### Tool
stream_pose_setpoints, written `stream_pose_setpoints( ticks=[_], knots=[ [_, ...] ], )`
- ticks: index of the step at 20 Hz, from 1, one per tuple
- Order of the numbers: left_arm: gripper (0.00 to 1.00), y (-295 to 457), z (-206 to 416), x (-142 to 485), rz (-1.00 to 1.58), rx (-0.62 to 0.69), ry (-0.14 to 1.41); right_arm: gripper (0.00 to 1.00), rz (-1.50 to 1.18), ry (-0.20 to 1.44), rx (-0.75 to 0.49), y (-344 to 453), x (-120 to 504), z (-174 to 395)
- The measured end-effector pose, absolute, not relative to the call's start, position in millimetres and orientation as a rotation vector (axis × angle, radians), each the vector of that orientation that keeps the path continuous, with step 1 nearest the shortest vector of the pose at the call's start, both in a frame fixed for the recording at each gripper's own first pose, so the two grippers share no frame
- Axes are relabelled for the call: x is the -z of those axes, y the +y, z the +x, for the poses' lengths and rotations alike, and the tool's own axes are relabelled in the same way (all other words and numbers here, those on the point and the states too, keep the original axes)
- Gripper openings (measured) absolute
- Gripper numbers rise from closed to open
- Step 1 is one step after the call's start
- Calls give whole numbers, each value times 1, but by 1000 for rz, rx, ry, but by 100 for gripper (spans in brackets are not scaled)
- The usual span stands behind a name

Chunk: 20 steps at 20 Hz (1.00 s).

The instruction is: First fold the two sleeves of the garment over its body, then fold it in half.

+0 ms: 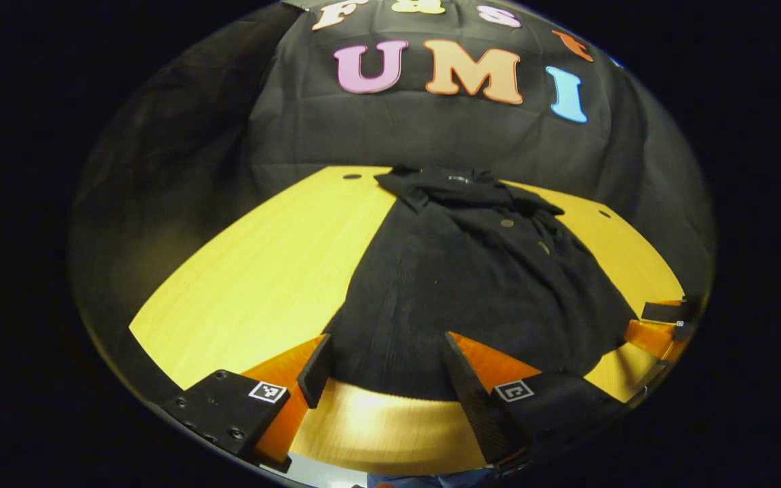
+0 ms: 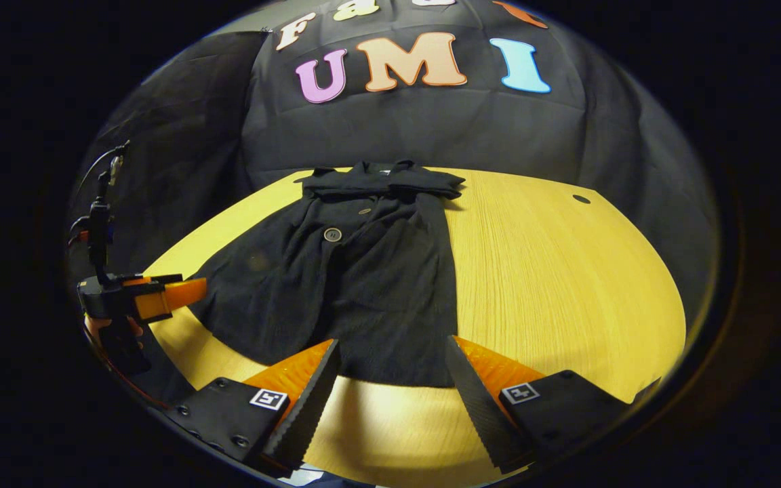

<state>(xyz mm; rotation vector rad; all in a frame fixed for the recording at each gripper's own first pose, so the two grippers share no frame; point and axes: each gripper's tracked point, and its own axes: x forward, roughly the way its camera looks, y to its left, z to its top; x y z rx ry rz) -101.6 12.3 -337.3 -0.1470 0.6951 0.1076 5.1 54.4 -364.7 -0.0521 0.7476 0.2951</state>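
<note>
a black garment is spread flat on the yellow wooden worktop, collar toward the far edge and hem near the front edge, with both sleeves already folded onto the body. the left gripper is held over the hem, jaws wide apart and empty. the right gripper is held likewise at the hem, jaws spread wide, nothing gripped. buttons are seen down the front.
</note>
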Motion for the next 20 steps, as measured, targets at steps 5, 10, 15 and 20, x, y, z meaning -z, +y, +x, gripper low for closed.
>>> stream_pose_setpoints(
  ticks=[5, 10, 15, 20],
  knots=[
    [94, 11, -105, 339, -81, -91, 691, 99, -59, 766, -285, 54, 377, 4],
    [94, 9, -106, 341, -95, -95, 686, 99, -77, 760, -300, 55, 380, 5],
    [88, 4, -108, 342, -105, -107, 687, 90, -65, 769, -279, 50, 381, 7],
    [65, -10, -106, 339, -126, -88, 695, 57, -54, 759, -292, 53, 381, 7]
  ],
)
